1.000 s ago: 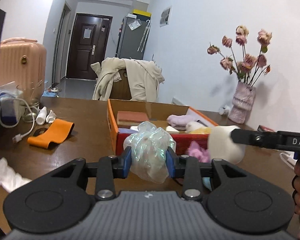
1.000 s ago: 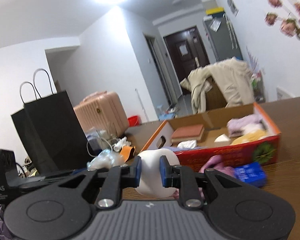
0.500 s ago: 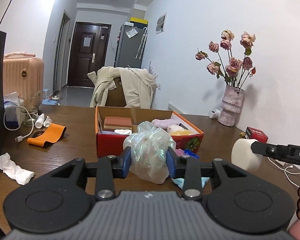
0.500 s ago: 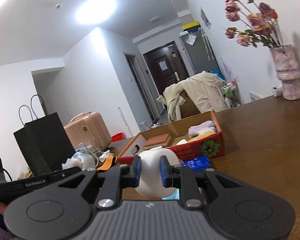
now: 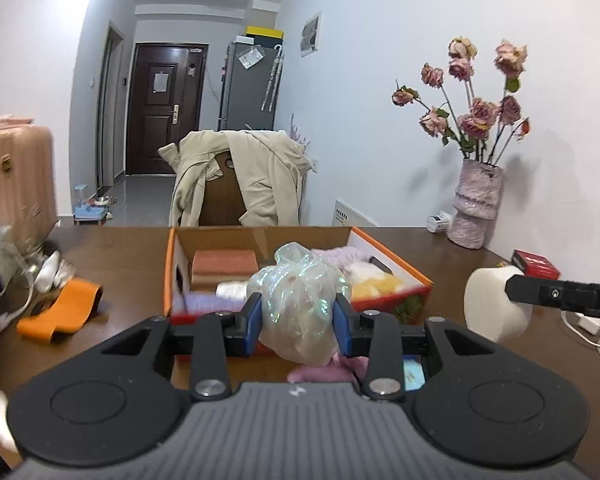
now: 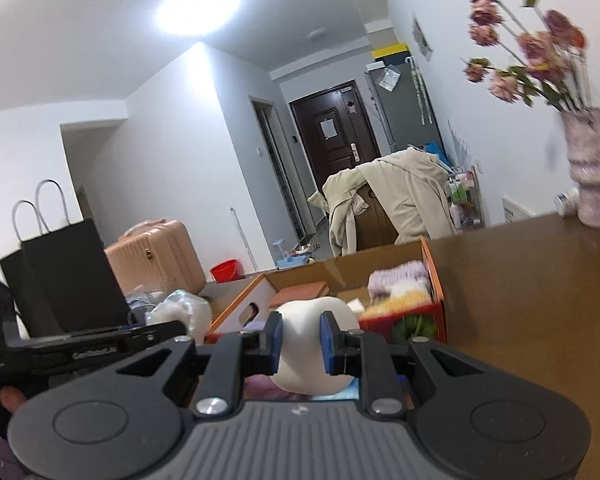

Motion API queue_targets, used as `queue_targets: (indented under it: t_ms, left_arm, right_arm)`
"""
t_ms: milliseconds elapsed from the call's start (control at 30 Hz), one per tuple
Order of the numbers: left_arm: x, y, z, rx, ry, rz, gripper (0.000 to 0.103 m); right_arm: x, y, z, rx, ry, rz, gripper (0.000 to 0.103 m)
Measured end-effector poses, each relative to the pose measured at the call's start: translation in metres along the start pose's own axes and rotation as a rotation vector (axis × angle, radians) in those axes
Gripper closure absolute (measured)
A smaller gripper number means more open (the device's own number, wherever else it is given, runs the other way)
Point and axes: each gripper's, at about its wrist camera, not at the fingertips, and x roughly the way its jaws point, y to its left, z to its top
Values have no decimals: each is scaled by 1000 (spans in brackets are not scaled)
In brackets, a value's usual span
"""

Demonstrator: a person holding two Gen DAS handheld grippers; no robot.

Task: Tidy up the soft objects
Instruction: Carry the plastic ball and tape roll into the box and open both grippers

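Iridescent plastic wad [image 5: 300, 304] clamped in left gripper [image 5: 298, 326]; box [image 5: 388, 268] now nearer beyond fingertips. Right gripper [image 6: 300, 344] pinches white roll [image 6: 312, 344]; drop imminent.

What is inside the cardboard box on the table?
The cardboard box holds a brown block, lilac cloth and yellow fluff. The iridescent bag in the left gripper hides its front middle.

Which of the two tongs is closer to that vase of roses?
Right. The right tongs, holding a white roll, are on the vase side of the table. The left tongs, gripping a shiny bag, face the box, farther away.
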Motion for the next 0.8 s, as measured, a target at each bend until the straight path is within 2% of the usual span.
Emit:
queue_targets:
  t_ms: [133,200,300,433,467,533,600,700,733,800]
  left_arm:
    - [68,19,26,-16,46,-4,66]
    - [107,28,36,-38,114,13,66]
    - [156,35,44,-31,171,40,66]
    - [203,43,45,-49,241,31,62]
    - [211,44,43,-47,253,37,61]
    - [225,46,38,-38,281,44,50]
    - [231,46,34,-38,295,48,34]
    - [225,52,32,-35,274,30,28]
    - [221,55,32,-33,267,30,27]
    - [214,61,36,-34,249,43,26]
  right_arm:
    - [63,-10,36,-56,41,12,84]
    - [104,-13,55,-94,71,1,84]
    - [178,-17,79,-136,148,-17,84]
    - [266,-22,89,-140,254,-65,83]
    - [286,-21,88,-163,280,-91,83]
    - [320,-17,83,-211,317,-130,82]
    - [349,-14,75,-236,355,-160,78]
    - [369,-14,70,-199,379,-135,71]
    - [369,-14,70,-180,368,-122,66]
    - [366,-12,73,-173,349,-113,63]
